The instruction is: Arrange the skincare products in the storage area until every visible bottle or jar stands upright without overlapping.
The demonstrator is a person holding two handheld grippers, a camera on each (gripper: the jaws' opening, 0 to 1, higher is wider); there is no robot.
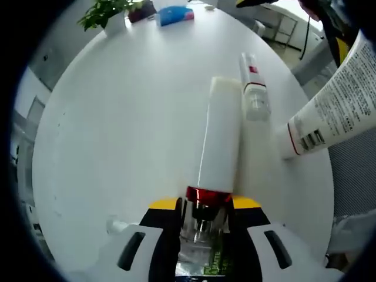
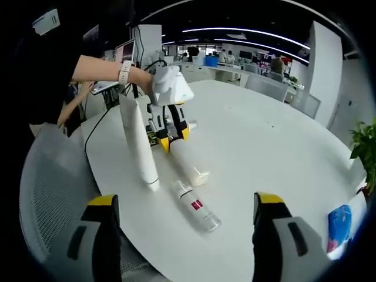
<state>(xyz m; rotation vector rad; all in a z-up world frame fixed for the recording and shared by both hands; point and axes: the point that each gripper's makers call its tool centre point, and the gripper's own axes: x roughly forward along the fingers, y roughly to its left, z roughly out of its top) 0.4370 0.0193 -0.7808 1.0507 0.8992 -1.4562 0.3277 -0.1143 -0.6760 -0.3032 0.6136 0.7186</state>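
A white bottle [image 1: 218, 135] with a red band and a clear cap lies on the round white table [image 1: 117, 129]. My left gripper [image 1: 204, 205] is shut on its cap end. The right gripper view shows the same bottle [image 2: 189, 161] lying with the left gripper [image 2: 167, 126] at its far end, held by a person's hand. A small clear bottle with a red label [image 1: 254, 88] [image 2: 197, 207] lies just beside it. A white tube [image 1: 335, 100] [image 2: 139, 141] stands on its cap. My right gripper [image 2: 185, 200] hovers open above the clear bottle, nothing between its jaws.
A potted plant [image 1: 106, 13] [image 2: 364, 147] and a blue packet [image 1: 175, 14] [image 2: 339, 226] sit at the table's far edge from the person. A grey mesh chair [image 2: 53, 194] stands by the near edge. Office desks lie beyond the table.
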